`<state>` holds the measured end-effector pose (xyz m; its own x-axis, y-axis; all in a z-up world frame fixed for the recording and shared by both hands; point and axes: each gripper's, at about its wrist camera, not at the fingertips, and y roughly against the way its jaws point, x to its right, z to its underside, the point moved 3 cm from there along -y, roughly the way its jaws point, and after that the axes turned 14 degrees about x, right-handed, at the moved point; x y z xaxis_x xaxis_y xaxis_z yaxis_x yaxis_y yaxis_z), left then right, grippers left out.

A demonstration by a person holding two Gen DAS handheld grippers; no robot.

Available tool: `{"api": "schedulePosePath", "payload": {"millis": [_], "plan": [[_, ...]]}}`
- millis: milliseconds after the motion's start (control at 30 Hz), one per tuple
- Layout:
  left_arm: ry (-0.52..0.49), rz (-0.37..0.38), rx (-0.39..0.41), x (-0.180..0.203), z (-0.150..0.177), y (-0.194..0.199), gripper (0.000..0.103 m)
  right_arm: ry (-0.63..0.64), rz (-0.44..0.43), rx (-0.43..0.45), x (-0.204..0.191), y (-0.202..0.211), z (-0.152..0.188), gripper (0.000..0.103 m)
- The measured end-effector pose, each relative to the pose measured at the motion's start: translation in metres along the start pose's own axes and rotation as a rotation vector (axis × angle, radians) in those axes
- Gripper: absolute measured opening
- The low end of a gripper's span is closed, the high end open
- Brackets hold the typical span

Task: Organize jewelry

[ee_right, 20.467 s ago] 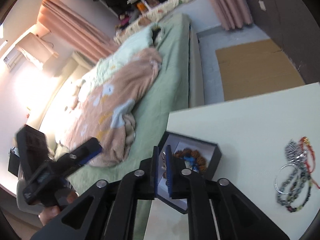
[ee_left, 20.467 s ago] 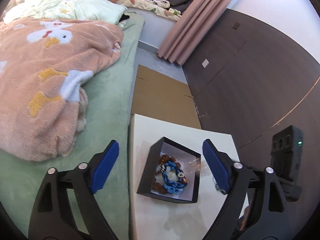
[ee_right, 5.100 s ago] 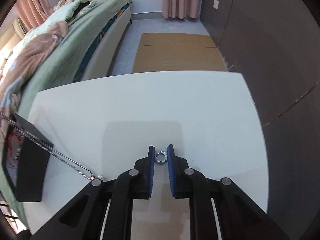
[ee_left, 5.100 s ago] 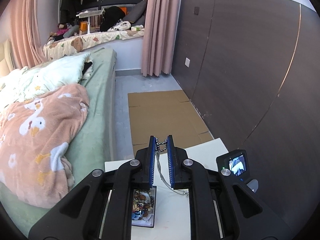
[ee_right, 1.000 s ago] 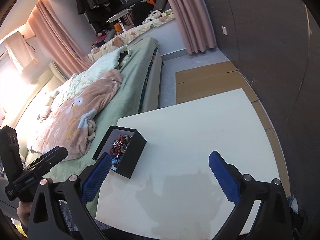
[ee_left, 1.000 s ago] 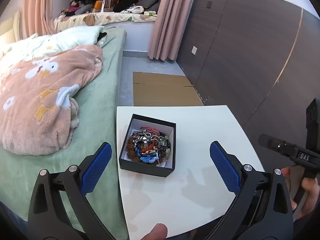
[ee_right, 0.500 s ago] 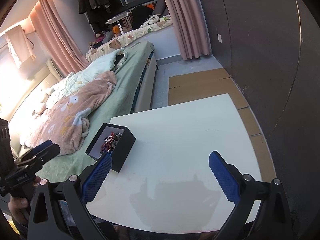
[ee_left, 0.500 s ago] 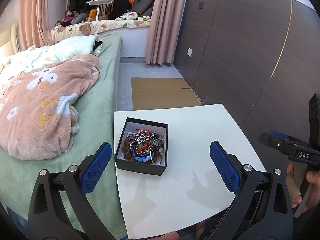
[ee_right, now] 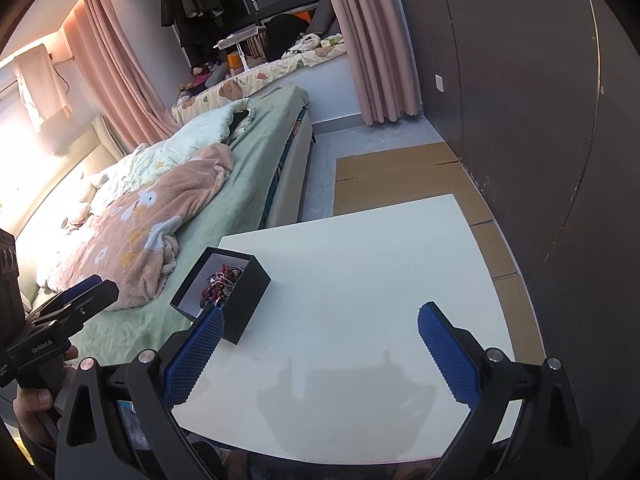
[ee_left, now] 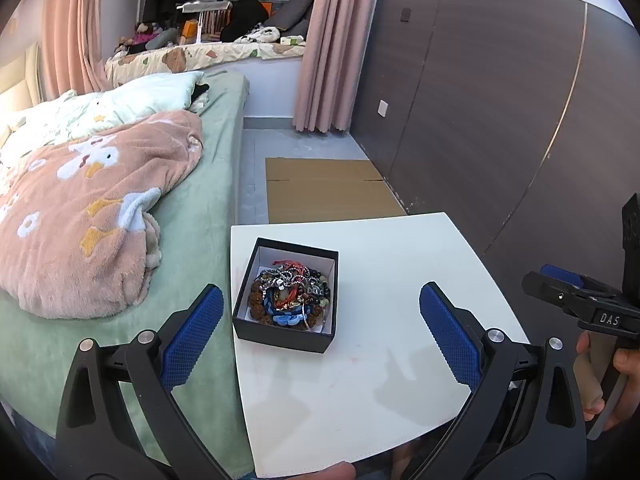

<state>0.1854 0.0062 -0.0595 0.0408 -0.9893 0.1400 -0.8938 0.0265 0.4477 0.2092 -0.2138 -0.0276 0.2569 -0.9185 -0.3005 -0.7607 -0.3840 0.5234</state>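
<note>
A black open box [ee_left: 280,337] with white lining stands on the left part of the white table [ee_left: 384,264]. It holds a tangled pile of jewelry [ee_left: 290,298]: bead bracelets, chains, red cord. My left gripper [ee_left: 320,320] is open and empty, held above the table's near edge with the box between its fingers in view. My right gripper [ee_right: 318,346] is open and empty, above the near edge; the box [ee_right: 244,300] and jewelry [ee_right: 220,280] lie at its left. Each gripper shows in the other's view: the right one [ee_left: 576,292] and the left one [ee_right: 80,300].
A bed with a green sheet [ee_left: 208,208] and a peach blanket [ee_left: 80,208] lies directly left of the table. Flattened cardboard [ee_left: 328,188] lies on the floor beyond. A dark panelled wall [ee_left: 500,120] runs along the right. Pink curtains [ee_left: 332,48] hang at the back.
Both grippers have pulled back and risen slightly from the table, staying open. The box and its jewelry have not moved.
</note>
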Motion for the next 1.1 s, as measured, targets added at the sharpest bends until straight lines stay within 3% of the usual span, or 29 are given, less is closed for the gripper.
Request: {"api": "schedulePosePath", "payload": {"millis": [1100], "plan": [[0.02,-0.022,0.032,-0.005,-0.008,0.011,0.098,-0.009,-0.001,0.015,0.004,0.004,-0.004,0.095]]}}
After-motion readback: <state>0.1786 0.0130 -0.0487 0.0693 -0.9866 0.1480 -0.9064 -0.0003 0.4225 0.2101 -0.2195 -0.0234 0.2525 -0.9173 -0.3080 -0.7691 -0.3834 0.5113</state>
